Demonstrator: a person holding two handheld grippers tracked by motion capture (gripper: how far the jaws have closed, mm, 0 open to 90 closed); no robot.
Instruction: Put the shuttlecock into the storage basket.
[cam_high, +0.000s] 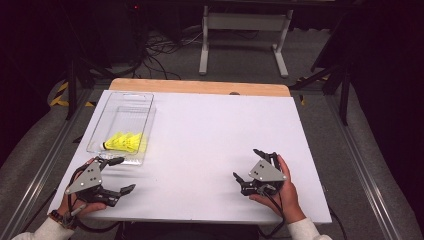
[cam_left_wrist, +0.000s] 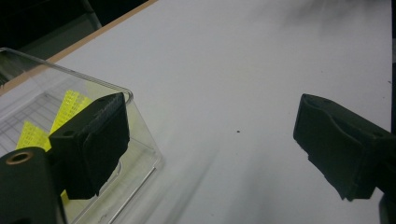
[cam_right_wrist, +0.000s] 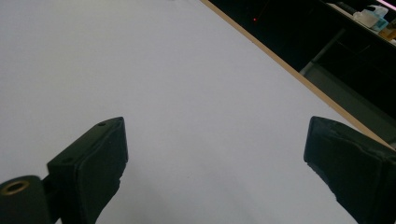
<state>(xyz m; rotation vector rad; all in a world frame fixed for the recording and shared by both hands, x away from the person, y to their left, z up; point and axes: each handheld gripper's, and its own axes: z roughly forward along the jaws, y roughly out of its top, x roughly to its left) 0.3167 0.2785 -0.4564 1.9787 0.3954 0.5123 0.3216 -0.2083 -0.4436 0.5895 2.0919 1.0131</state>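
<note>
Yellow shuttlecocks (cam_high: 125, 142) lying in clear bin (cam_high: 131, 102) at table's (cam_high: 215, 135) left. Left gripper (cam_high: 121, 175) hovering just beside bin, jaws wide, likely readying a reach. Right gripper (cam_high: 248, 163) idling well apart, jaws wide, empty.

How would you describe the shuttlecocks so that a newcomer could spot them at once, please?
Start at the white table and go to the clear box at its left edge. Lying inside its near end, beside the left gripper, the shuttlecocks are the only bright yellow things there.

Tongs (cam_left_wrist: 210, 144) gape wide over the white table (cam_left_wrist: 243, 60); yellow shuttlecocks (cam_left_wrist: 51, 121) lie in a clear box (cam_left_wrist: 140, 140).
</note>
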